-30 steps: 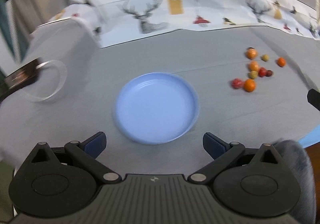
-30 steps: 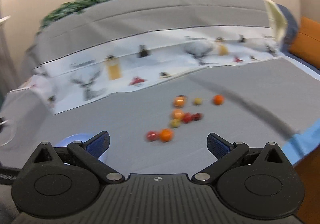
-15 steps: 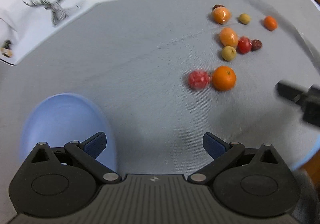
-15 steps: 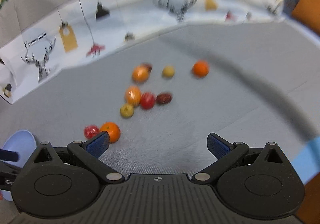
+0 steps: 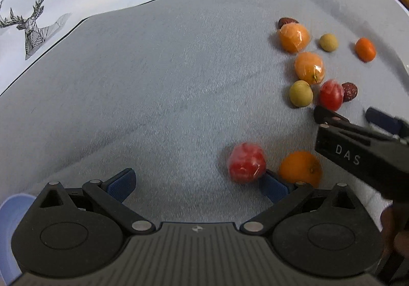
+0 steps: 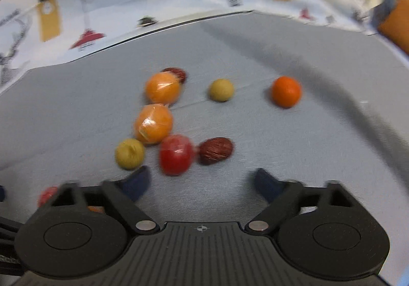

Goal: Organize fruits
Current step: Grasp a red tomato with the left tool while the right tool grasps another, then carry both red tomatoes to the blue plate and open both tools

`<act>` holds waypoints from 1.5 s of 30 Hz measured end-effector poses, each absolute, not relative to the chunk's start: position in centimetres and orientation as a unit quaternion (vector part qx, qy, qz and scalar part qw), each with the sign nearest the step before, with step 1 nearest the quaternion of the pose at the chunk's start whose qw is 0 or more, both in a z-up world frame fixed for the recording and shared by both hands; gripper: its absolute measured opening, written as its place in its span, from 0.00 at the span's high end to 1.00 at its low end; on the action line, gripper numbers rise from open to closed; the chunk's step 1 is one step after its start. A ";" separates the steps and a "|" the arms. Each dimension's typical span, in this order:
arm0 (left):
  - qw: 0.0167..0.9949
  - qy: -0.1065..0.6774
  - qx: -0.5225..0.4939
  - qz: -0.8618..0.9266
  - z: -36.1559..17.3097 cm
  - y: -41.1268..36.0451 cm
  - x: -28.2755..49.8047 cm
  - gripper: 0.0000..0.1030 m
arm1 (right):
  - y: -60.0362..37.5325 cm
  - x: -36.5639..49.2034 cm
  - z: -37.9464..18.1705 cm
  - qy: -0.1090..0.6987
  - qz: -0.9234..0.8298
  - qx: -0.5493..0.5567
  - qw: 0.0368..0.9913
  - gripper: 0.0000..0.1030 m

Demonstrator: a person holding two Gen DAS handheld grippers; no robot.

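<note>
Both tongs hang empty over my table: left tongs (image 5: 196,182) wide beside a near red fruit (image 5: 246,166), right tongs (image 6: 202,181) closing toward a farther red fruit (image 6: 176,154). Reaching step; next I must straddle one fruit.

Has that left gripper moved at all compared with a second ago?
Yes. The left gripper has swung away from the blue plate, now at the view's left edge, down toward the fruits.

Left of fruit cluster (image 5: 309,71) cloth (image 5: 166,97) bare; right claw (image 5: 342,113) crowds fruit.
</note>
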State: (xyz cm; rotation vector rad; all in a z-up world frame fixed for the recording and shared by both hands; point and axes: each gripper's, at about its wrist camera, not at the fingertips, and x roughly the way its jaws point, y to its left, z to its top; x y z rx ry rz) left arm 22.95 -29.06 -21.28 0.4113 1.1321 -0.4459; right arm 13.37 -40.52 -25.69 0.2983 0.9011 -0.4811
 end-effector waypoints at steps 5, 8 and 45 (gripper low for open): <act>0.804 0.518 0.191 -0.222 -21.3 -29.3 23.0 0.02 | -39.5 14.0 -25.8 0.414 -0.251 0.137 0.864 0.51; 0.805 0.508 0.185 -0.246 -21.1 -29.8 22.8 0.18 | -39.6 15.1 -26.0 0.407 -0.236 0.136 0.872 0.58; 0.856 0.467 0.077 -0.208 -2.5 -4.2 -0.2 0.69 | -22.8 -10.2 -4.7 0.324 0.006 0.143 0.935 0.71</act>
